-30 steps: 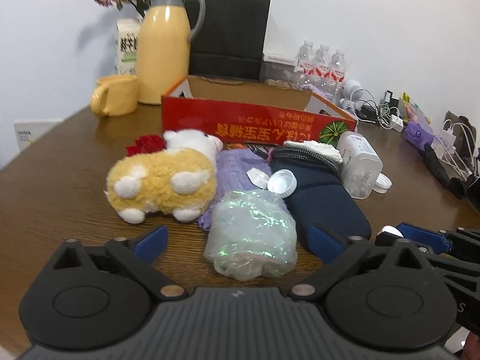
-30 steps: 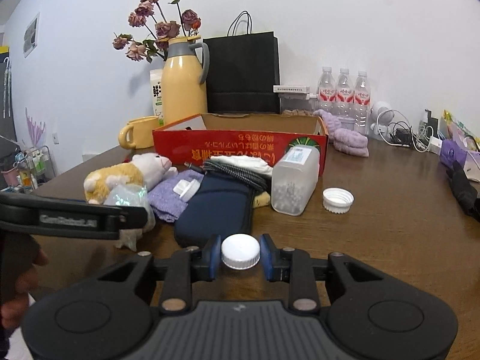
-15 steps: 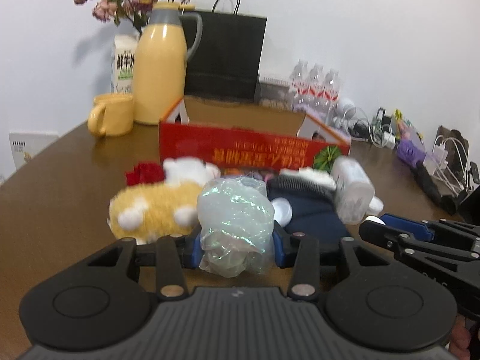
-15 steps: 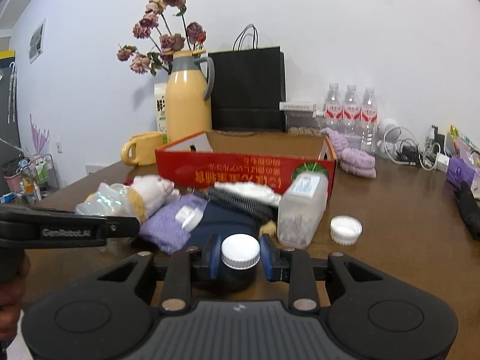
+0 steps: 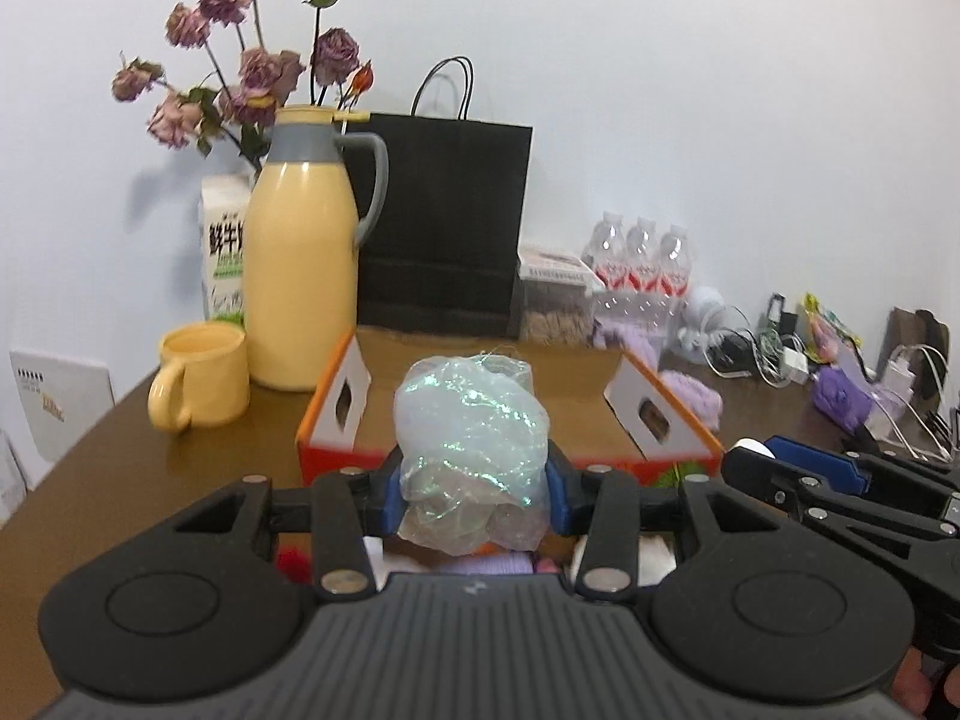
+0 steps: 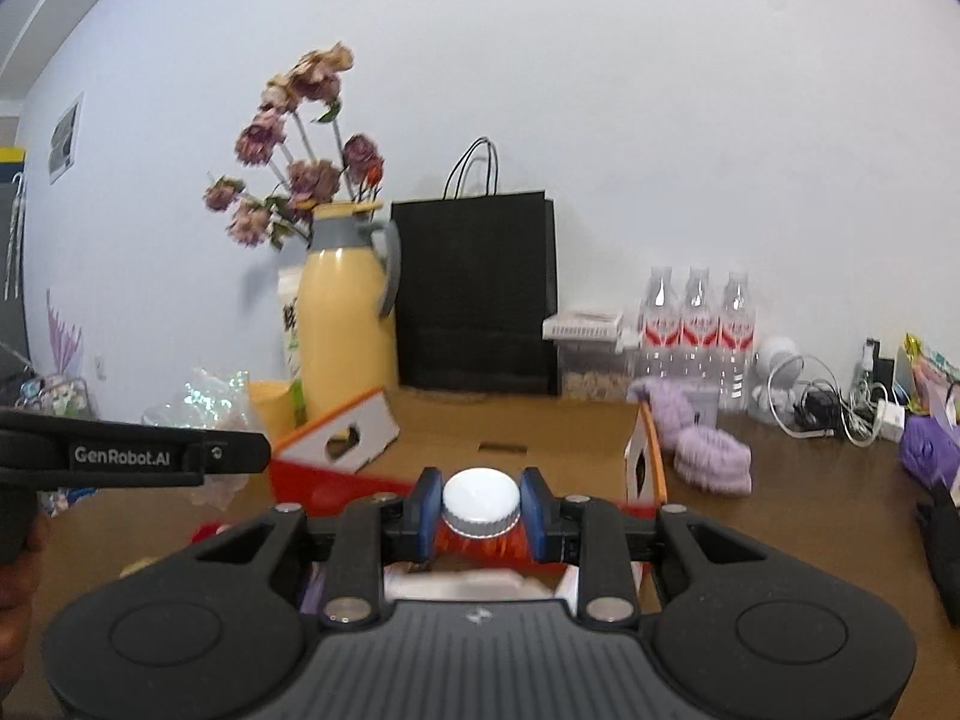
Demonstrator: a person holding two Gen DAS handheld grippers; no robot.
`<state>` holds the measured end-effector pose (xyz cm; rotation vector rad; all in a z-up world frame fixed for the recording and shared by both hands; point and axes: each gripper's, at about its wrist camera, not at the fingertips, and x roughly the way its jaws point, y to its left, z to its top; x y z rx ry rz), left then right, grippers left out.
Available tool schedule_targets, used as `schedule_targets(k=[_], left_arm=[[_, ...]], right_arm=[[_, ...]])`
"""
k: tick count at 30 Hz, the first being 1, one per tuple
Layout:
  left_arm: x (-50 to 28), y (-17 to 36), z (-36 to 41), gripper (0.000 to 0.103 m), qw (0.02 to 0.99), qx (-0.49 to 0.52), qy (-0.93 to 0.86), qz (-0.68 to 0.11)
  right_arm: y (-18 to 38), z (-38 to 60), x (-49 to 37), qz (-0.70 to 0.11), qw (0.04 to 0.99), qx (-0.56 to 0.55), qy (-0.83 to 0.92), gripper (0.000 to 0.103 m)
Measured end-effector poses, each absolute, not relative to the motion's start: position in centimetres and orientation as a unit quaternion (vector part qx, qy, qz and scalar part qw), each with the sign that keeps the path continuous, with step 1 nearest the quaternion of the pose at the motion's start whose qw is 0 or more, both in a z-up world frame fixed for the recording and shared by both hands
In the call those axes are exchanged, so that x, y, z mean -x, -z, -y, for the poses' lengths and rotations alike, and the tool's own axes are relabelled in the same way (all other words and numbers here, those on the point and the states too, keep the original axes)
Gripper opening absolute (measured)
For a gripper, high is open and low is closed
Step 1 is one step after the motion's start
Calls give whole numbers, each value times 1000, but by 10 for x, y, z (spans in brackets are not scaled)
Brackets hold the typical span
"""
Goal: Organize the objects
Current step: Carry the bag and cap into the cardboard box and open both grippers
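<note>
My left gripper (image 5: pixel 471 480) is shut on a crumpled iridescent plastic bag (image 5: pixel 474 432), held up in front of the open red cardboard box (image 5: pixel 336 402). In the right wrist view my right gripper (image 6: pixel 481 510) is shut on a white screw cap (image 6: pixel 480 498), raised just before the box (image 6: pixel 540 438), whose brown floor shows. The left gripper (image 6: pixel 138 456) and the bag (image 6: pixel 210 396) appear at that view's left. The right gripper (image 5: pixel 780 462) with the cap (image 5: pixel 755 451) shows at the right of the left wrist view. The pile of items on the table is mostly hidden under the grippers.
Behind the box stand a yellow thermos jug (image 5: pixel 300 276), a yellow mug (image 5: pixel 201 375), a milk carton (image 5: pixel 223 252), a black paper bag (image 5: pixel 444 222) and three water bottles (image 5: pixel 645 264). Purple knit pieces (image 6: pixel 711 456) and cables (image 6: pixel 840 408) lie to the right.
The left gripper closed on the plastic bag and lifted it off the table. Both grippers rose and moved toward the box; the right one kept hold of the cap.
</note>
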<state>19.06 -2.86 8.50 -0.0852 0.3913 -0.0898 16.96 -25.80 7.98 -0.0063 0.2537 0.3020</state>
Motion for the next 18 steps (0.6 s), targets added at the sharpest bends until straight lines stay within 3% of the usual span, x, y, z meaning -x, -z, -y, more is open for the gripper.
schedule_targets(k=[7,18], left_arm=[[-277,-91,33,44,969,39,32,-244],[-390,-53,35,44,933,2,-19,-359]], right_arm=[[-91,251,-250,-154,978,5,-138,27],[-58,233,-361,-256,960,42,-107,27]])
